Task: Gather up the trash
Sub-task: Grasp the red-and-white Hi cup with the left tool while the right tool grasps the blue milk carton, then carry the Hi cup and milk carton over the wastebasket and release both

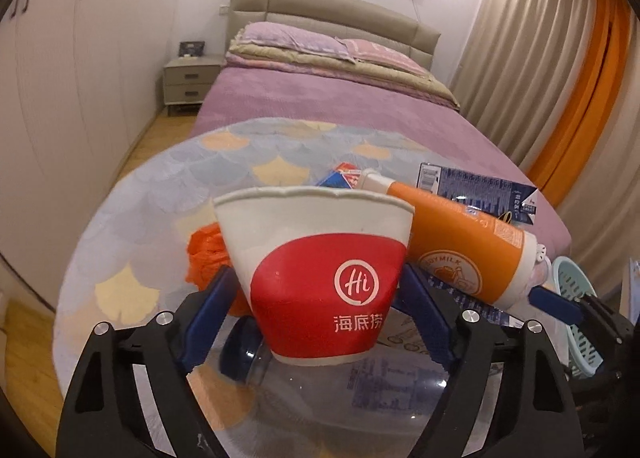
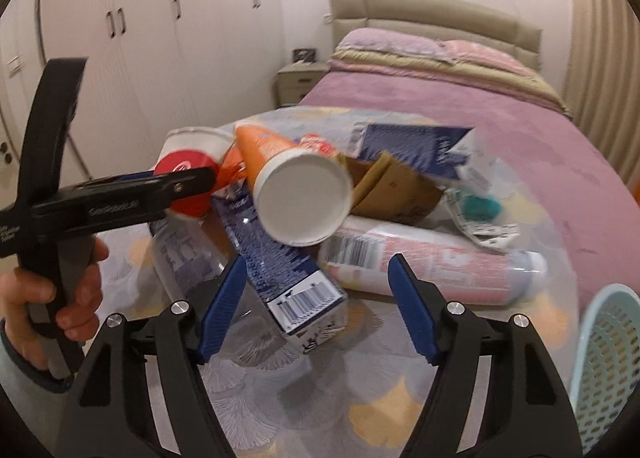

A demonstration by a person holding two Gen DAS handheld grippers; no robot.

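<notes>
Your right gripper [image 2: 316, 306] has its blue pads wide apart, nothing pinched btw them; the blue carton [image 2: 280, 270] lies in the gap w/ its barcode end toward you. Just past the tips there's the orange bottle [image 2: 288, 178], white base facing the cam, propped on the pile. Pink spray can [image 2: 432, 262] lies on its side ahead-right, brown cardboard [image 2: 396, 186] behind it. Off to the left, your left hand [image 2: 48, 298] holds the left gripper [image 2: 192, 182], which reaches across to the red-and-white paper cup [image 2: 188, 162]. Teal basket [image 2: 608, 362] sits at the far right edge. Whole pile's on a clear round table [image 2: 540, 242] over the patterned rug [image 2: 380, 414].
</notes>
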